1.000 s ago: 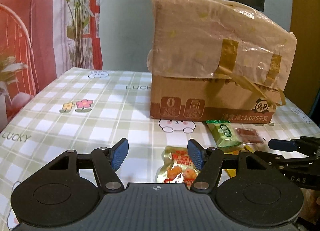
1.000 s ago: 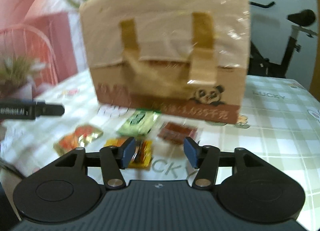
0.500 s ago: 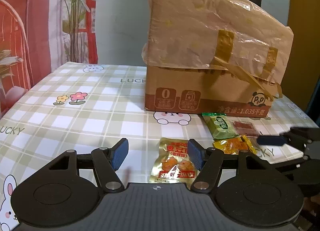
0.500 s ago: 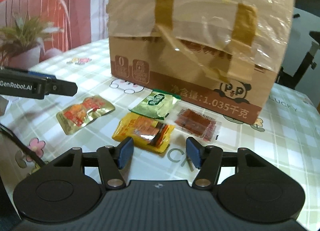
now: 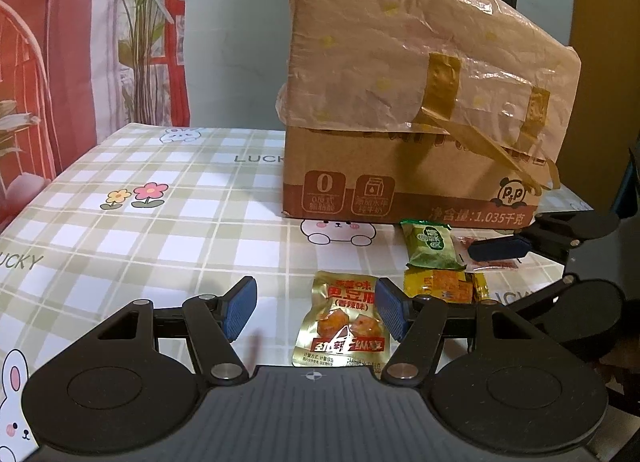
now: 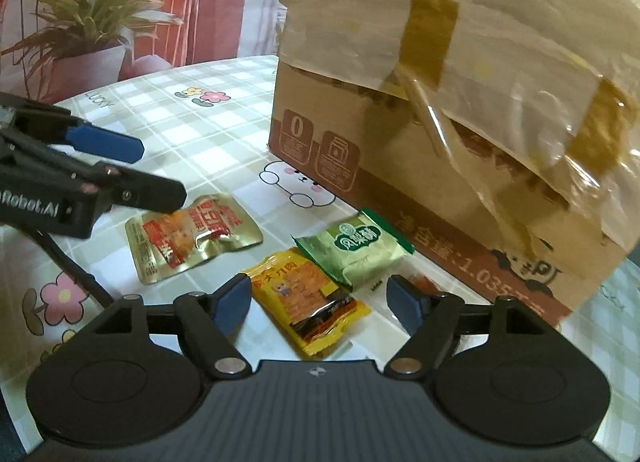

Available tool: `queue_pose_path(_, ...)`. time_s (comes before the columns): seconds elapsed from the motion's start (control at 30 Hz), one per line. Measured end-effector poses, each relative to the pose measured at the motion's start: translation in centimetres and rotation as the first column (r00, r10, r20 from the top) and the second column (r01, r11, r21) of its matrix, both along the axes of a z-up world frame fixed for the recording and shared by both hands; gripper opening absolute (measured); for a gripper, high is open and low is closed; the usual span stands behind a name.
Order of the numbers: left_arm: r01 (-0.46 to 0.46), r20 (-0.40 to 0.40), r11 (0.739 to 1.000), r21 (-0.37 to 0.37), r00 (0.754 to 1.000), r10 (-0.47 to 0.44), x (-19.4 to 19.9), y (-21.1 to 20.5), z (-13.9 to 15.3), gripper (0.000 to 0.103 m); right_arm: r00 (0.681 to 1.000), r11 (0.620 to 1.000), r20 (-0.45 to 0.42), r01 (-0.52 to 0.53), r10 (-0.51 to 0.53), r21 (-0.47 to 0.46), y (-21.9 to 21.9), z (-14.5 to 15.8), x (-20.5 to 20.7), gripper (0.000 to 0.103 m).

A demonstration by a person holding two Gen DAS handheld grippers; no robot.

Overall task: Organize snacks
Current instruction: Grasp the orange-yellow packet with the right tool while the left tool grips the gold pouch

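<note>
Four snack packets are laid on the checked surface [image 6: 224,133] just before the cardboard box [image 6: 400,165]. The yellow packet [image 6: 308,302] is framed between the fingers of the right claw [image 6: 320,300], whose jaws have just been opening; nothing is gripped. The left claw [image 5: 316,308] is held released over the gold packet [image 5: 344,326]. The packets are judged light, crinkly and slippery; a pinch across the flat middle is advised.
</note>
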State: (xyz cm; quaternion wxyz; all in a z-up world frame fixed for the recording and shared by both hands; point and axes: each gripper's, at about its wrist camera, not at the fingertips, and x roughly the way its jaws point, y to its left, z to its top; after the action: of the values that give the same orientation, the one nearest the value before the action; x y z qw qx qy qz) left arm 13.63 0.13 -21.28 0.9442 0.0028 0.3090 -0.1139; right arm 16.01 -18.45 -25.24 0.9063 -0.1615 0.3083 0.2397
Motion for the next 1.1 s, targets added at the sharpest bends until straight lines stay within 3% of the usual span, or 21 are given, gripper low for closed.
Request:
queue_pose_path(0.1, -0.004, -0.002, 1.000, 0.000, 1.000, 0.004, 0.1, 0.1, 0.0, 0.068, 1.000, 1.000, -0.028, -0.005, 0.005, 0.031, -0.1, -0.1, 0.5, 0.075)
queue_pose_path(0.2, -0.008, -0.005, 1.000, -0.003, 1.000, 0.008, 0.1, 0.2, -0.1, 0.068, 0.997, 0.997, -0.079, 0.005, 0.001, 0.077, -0.5, -0.1, 0.6, 0.065)
queue_pose_path(0.43, -0.010, -0.010, 1.000, -0.006, 1.000, 0.009, 0.1, 0.0, -0.1, 0.068, 0.986, 0.981, -0.150, 0.091, -0.066, 0.169, -2.1, 0.2, -1.1, 0.053)
queue_pose_path(0.6, -0.005, -0.010, 1.000, -0.005, 1.000, 0.005, 0.0, -0.1, -0.1, 0.068, 0.966, 0.953, -0.219, 0.189, -0.137, 0.238, -3.7, 0.7, -2.1, 0.050)
queue_pose_path(0.7, 0.000, -0.014, 1.000, -0.003, 1.000, 0.000, -0.1, -0.1, -0.2, 0.068, 0.968, 0.962, -0.217, 0.174, -0.127, 0.212, -3.4, 1.1, -2.4, 0.050)
queue_pose_path(1.1, 0.013, -0.034, 1.000, 0.014, 0.999, -0.013, -0.2, -0.3, -0.7, 0.068, 0.997, 0.998, -0.073, 0.034, -0.031, 0.046, -0.5, 0.3, -1.7, 0.062)
